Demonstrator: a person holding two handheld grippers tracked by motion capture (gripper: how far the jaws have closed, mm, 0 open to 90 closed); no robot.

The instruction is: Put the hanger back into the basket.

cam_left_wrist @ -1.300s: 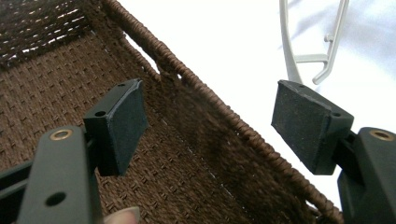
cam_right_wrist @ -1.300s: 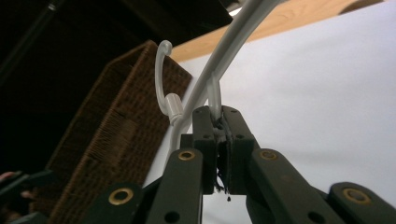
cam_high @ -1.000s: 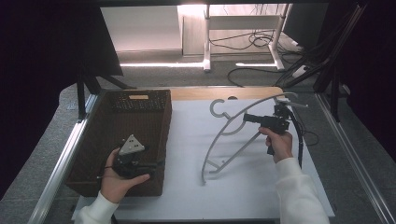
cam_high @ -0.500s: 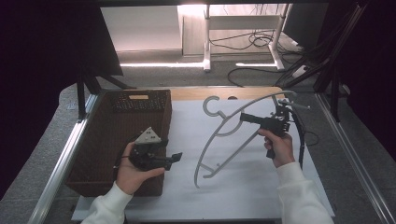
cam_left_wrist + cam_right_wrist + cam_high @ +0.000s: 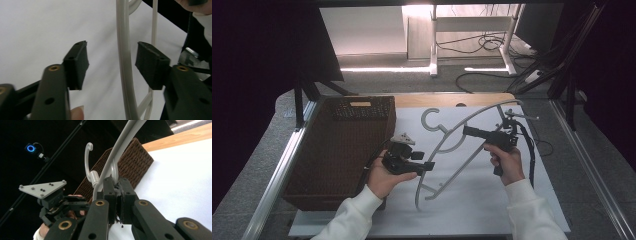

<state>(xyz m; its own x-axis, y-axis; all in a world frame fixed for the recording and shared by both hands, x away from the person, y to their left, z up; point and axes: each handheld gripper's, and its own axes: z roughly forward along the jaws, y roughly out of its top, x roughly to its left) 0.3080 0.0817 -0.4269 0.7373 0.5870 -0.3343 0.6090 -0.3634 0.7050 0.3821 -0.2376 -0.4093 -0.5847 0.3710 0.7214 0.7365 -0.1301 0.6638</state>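
The white hanger [image 5: 457, 150] is already off the counter [image 5: 492, 210] at its upper end: the right gripper [image 5: 468, 131] is clamped on it near the neck, just below the hook, and in the right gripper view its jaws are pressed together on the white bar [image 5: 110, 173]. The hanger's lower end appears to rest on or hang just above the white sheet. The second hold seems not yet made. The left gripper [image 5: 428, 165] has its jaws apart, and in the left gripper view the hanger's curved arm [image 5: 124, 62] runs upright through the gap between the 2 pads without touching either, nearer the right-hand pad [image 5: 150, 65]. Judging from this, closing on that arm is what remains before both grippers carry the hanger; the wicker basket [image 5: 337, 150] at the left, just beside the left hand, looks like a possible destination, though I cannot tell.
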